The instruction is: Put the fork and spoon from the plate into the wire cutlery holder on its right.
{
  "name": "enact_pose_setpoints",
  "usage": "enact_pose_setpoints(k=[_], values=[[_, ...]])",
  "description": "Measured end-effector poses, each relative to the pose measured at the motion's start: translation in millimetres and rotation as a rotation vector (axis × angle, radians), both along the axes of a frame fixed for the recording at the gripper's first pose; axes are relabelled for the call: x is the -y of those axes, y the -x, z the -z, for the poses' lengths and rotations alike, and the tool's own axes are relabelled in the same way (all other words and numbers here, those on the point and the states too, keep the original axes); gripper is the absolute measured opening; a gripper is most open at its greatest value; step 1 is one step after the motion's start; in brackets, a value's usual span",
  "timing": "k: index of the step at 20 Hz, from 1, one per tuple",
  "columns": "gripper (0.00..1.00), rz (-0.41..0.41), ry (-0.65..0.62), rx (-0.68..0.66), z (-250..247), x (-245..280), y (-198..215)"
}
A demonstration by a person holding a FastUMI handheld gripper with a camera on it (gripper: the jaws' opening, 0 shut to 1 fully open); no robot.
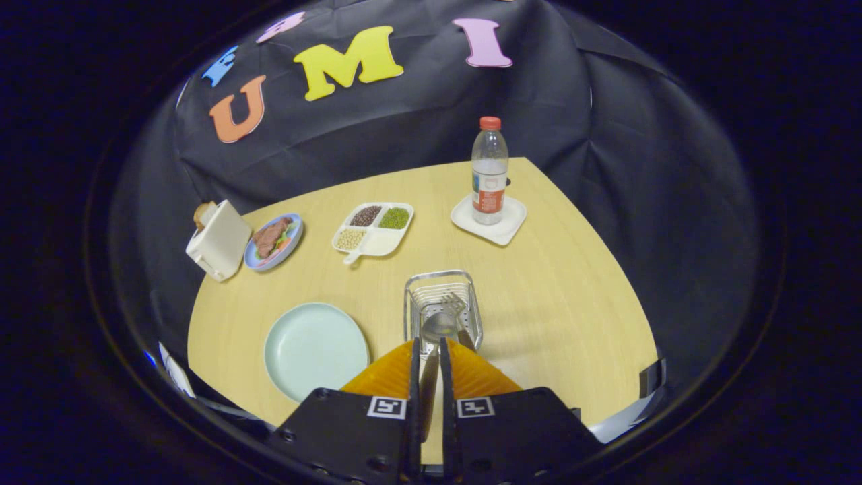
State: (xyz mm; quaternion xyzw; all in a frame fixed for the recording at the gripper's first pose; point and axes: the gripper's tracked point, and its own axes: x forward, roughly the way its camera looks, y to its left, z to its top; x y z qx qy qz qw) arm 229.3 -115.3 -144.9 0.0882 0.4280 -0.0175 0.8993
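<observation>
Now we have the gripper (429, 350) clamped on the spoon (436, 328) handle, bowl over the wire cutlery holder (442, 304) | fork (456, 311) already inside, mint plate (315, 349) bare to its left | risk: glossy steel handle slips, or bowl snags the chrome rim and tips the light basket | smooth wood-grain table (566, 296)

Fork (455, 304) in holder (471, 296), plate (315, 350) left (bottle (489, 172) beyond).
</observation>
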Motion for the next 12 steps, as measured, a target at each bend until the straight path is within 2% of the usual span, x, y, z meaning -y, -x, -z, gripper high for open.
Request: enact_pose_setpoints(k=[1,2,4,5,6,12], values=[[0.17,0.004,0.002,0.014,-3,0,0],[0.28,0.008,0.003,0.026,-5,0,0],[0.41,0.007,0.005,0.049,-10,-1,-1],[0.44,0.006,0.004,0.062,-14,-2,-1],[0.53,0.01,0.007,0.076,-17,-2,-2],[0.76,0.008,0.046,0.169,-40,-4,5]])
